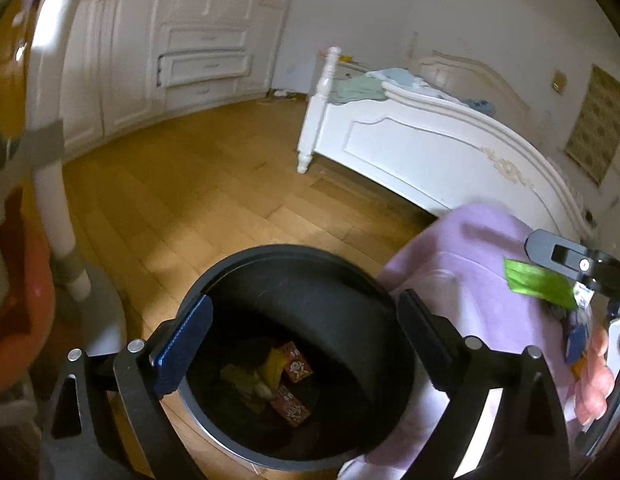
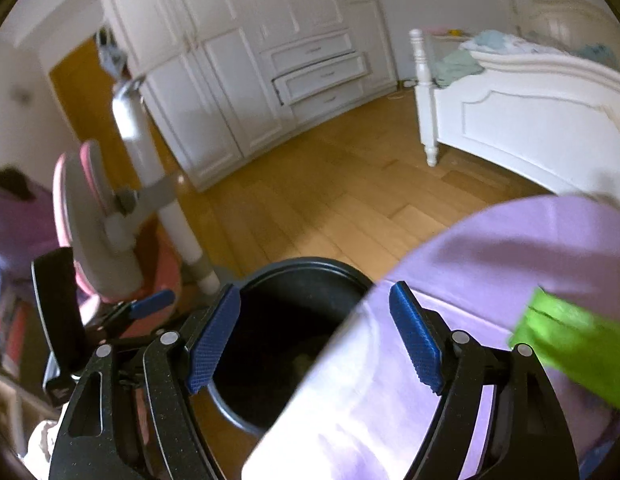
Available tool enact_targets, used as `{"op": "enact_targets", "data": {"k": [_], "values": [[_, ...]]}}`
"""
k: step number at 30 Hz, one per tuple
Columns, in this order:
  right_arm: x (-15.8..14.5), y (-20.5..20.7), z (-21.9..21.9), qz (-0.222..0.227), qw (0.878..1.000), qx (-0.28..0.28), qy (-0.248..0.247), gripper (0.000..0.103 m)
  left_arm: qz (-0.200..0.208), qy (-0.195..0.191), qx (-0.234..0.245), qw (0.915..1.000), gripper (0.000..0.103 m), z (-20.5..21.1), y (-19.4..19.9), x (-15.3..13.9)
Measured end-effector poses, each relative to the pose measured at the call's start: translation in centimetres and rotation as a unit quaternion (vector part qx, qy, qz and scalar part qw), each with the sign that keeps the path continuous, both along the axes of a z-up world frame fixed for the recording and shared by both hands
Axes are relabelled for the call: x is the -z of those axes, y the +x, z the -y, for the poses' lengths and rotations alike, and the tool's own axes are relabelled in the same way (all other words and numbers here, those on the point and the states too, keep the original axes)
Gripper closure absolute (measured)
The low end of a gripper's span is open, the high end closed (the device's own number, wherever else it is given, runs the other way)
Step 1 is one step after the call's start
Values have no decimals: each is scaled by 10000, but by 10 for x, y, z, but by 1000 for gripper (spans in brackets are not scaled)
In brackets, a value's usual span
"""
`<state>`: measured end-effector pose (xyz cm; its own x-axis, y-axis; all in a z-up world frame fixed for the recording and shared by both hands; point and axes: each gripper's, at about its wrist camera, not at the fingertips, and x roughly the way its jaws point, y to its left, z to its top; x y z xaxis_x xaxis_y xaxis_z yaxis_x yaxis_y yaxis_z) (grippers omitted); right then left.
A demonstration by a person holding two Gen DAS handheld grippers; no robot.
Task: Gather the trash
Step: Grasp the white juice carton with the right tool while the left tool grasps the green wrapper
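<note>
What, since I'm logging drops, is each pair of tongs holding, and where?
Nothing. The left tongs stand open over the bin; the right tongs are open too, with the green wrapper outside them.

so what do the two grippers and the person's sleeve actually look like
Both are black metal two-finger grippers with triangular cut-outs in the link arms and silver pivot pins. The left gripper and right gripper carry blue knurled pads on the fingers. The person wears a lilac sleeve.
</note>
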<state>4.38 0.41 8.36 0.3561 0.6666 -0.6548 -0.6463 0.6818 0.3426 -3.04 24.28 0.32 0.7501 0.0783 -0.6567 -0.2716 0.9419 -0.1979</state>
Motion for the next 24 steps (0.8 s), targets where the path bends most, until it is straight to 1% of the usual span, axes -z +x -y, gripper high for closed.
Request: {"op": "enact_targets", "data": {"k": [1, 4, 8, 11, 13, 15, 19, 21, 24], "values": [[-1, 0, 10, -26, 10000, 62, 72, 24, 44, 98, 68, 9999, 6, 9, 0, -6], [-6, 1, 52, -84, 9990, 335, 279, 23, 164, 397, 325, 9985, 5, 41, 4, -23], [-13, 4, 108, -116, 9964, 687, 479, 23, 213, 656, 783, 9945, 5, 86, 12, -38], [-19, 7, 158, -54, 9928, 1032, 602, 23, 210, 704, 1049, 9918, 5, 111, 19, -41], [-22, 12, 199, 1, 9885, 1369, 640, 23, 196, 701, 1246, 9895, 5, 130, 26, -41], [-22, 16, 231, 10, 9841, 1650, 662, 20, 154, 663, 1450, 9871, 5, 147, 33, -39], [-14, 28, 299, -107, 9728, 2215, 668, 20, 93, 631, 1945, 9788, 5, 188, 49, -36], [-10, 33, 319, -158, 9698, 2360, 600, 20, 73, 754, 2174, 9731, 5, 205, 60, -34], [3, 47, 342, -298, 9687, 2426, 438, 20, -4, 1054, 2554, 9611, 5, 236, 80, -28]]}}
